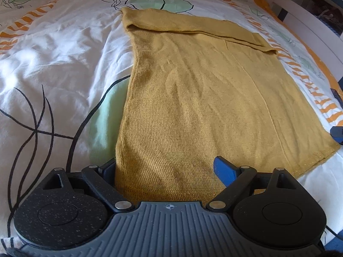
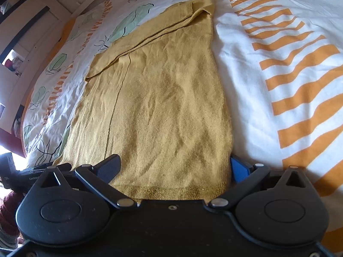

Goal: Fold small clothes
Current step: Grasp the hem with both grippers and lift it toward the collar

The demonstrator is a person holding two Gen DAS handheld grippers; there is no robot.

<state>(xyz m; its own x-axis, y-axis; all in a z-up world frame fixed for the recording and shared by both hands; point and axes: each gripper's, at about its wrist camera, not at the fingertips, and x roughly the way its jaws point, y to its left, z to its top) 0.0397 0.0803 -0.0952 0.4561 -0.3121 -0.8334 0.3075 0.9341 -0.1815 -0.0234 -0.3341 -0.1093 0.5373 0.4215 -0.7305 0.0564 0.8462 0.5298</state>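
1. Mustard knit garment (image 1: 193, 98): lying flat on the bed cover, filling the centre of both views; its far end, at upper centre, is folded over in a band. In the right wrist view (image 2: 154, 107) a lengthwise seam is running down its left part, and the near hem is sitting at bottom centre.
2. Left gripper (image 1: 167, 169): jaws standing wide apart, straddling the near left part of the garment at the bottom of the frame. The dark left finger (image 1: 108, 168) is sitting at the cloth's left edge; the blue right finger (image 1: 225, 170) is over the cloth. No pinch on the fabric visible.
3. Right gripper (image 2: 175, 169): jaws likewise wide apart, spanning the near hem at bottom centre. The dark finger (image 2: 109, 168) is over the cloth at lower left; the blue finger (image 2: 239, 170) is just beside the cloth's right edge. Contact w/ fabric: cannot tell.
4. Bed cover (image 1: 53, 68): white, w/ green shapes, black line drawings and orange stripes, wrinkling around the garment; stripes are dominating the right half of the right wrist view (image 2: 289, 75).
5. White furniture (image 2: 32, 21): showing at upper left in the right wrist view.
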